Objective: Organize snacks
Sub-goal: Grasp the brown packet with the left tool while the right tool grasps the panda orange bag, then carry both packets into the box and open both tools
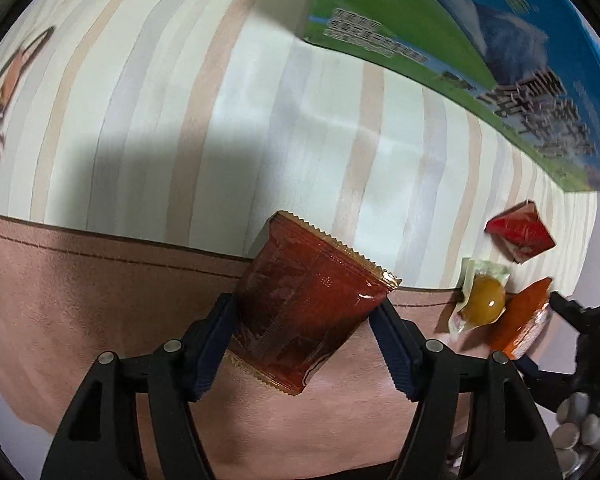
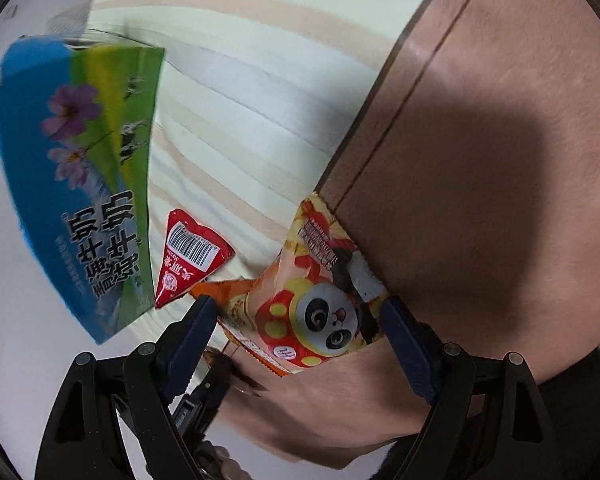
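My left gripper (image 1: 306,320) is shut on a dark red snack packet (image 1: 304,304) and holds it over the pink border of the cloth. To its right lie a clear packet with a yellow ball (image 1: 482,296), an orange packet (image 1: 526,322) and a red triangular packet (image 1: 520,236). My right gripper (image 2: 300,320) is shut on a panda-print snack packet (image 2: 320,300), with an orange packet (image 2: 236,304) behind it. The red triangular packet (image 2: 190,256) lies just beyond its left finger. My right gripper also shows at the right edge of the left wrist view (image 1: 588,328).
A large blue and green milk carton box (image 1: 480,48) stands at the back, also seen in the right wrist view (image 2: 80,184). A striped cloth (image 1: 220,120) with a pink border (image 1: 80,280) covers the surface. A cat picture (image 1: 4,92) is at the far left.
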`<act>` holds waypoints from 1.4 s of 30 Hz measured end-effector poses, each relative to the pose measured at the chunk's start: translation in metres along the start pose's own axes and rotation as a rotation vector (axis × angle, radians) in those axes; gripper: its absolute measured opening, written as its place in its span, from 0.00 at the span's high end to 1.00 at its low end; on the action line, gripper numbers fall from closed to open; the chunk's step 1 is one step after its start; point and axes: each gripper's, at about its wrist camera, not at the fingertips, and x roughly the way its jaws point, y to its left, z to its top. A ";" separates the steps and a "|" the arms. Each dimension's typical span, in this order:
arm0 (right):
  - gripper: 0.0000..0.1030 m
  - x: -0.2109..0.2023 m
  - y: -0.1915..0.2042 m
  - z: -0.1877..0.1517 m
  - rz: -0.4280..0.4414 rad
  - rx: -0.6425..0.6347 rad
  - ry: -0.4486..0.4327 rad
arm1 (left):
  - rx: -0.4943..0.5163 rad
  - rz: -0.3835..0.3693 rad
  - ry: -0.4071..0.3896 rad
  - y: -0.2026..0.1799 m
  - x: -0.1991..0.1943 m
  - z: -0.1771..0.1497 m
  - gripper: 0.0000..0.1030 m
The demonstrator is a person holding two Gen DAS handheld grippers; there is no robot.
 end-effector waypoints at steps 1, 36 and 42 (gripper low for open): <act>0.25 -0.001 0.007 0.000 -0.022 -0.051 -0.006 | -0.009 -0.012 0.004 0.006 0.001 0.000 0.33; 0.22 0.053 0.111 -0.080 -0.541 -0.869 0.007 | 0.124 0.063 0.033 -0.029 0.039 -0.014 0.34; 0.32 0.035 0.080 -0.053 -0.428 -0.690 0.006 | 0.090 0.100 -0.001 -0.036 0.054 -0.031 0.36</act>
